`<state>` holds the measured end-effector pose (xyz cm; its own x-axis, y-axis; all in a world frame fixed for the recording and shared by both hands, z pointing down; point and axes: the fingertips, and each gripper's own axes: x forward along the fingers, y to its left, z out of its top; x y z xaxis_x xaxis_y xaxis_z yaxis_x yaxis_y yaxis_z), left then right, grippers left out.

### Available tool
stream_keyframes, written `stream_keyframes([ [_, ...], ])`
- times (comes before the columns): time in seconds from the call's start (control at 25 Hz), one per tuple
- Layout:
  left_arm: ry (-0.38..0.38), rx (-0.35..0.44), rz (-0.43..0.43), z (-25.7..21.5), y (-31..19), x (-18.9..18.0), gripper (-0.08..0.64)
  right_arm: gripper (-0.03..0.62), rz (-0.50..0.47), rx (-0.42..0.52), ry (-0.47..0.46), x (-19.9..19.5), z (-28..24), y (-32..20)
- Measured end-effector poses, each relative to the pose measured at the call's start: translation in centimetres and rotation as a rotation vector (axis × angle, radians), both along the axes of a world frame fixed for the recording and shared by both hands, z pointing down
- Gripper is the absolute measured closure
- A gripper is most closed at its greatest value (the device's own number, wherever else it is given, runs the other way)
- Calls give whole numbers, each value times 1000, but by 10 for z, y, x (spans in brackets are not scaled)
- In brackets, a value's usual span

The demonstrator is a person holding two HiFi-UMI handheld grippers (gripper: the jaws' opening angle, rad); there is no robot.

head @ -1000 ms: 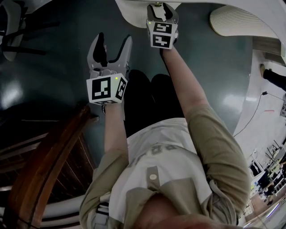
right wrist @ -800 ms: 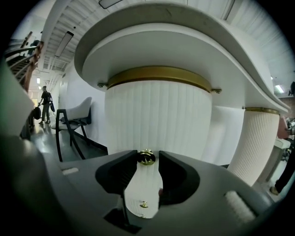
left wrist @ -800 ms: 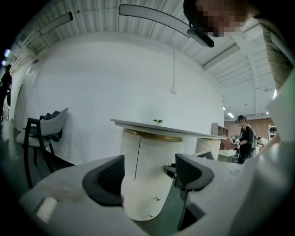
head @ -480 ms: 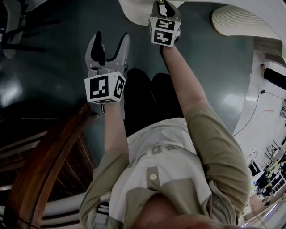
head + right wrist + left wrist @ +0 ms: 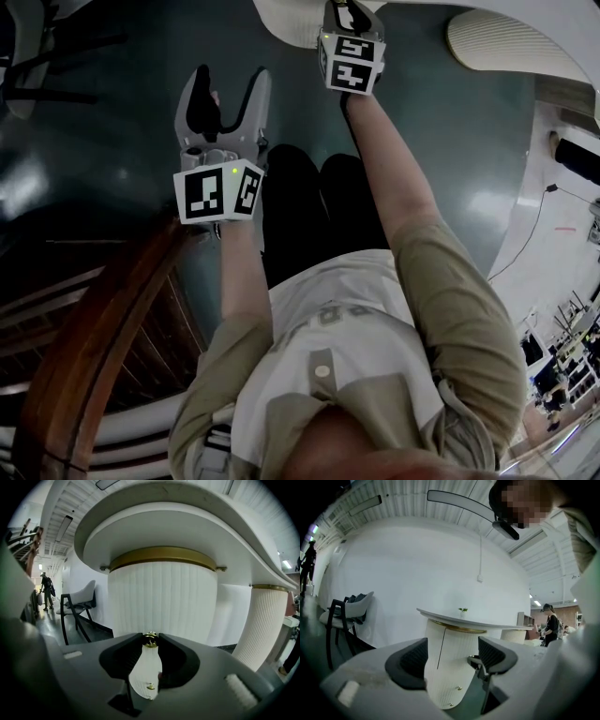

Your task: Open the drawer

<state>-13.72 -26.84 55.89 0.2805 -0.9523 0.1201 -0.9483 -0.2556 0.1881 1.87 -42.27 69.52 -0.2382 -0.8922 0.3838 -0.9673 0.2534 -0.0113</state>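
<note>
**A:** Where's the drawer (image 5: 161, 623) in all this?

**B:** It's in the round white ribbed base (image 5: 164, 588) under the table top (image 5: 197, 517), which has a gold band up top. The right gripper (image 5: 150, 645) has just been closing and now pinches the drawer's tiny gold knob (image 5: 150, 640).

**A:** And the other one?

**B:** The left gripper (image 5: 452, 656) is spread wide with nothing between its jaws, well apart from the base.

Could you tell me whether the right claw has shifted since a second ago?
No: the right claw stays at the front of the white cabinet; its jaws have just been closing on the gold knob.
</note>
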Motion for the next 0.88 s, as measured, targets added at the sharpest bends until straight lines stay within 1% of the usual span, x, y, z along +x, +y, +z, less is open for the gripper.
stream_keyframes([
  [0.24,-6,-6,-11,-9,2,0,213,485,6,-22,-19,1,0,0],
  [0.48,-11,-15,-20,-14,7,-2,213,486,-14,-40,-17,0,2,2],
  [0.76,-18,-13,-23,-15,8,-4,213,488,-15,-40,-33,1,1,4],
  [0.88,-18,-11,-25,-15,6,-3,213,488,-20,-27,-31,1,1,14],
])
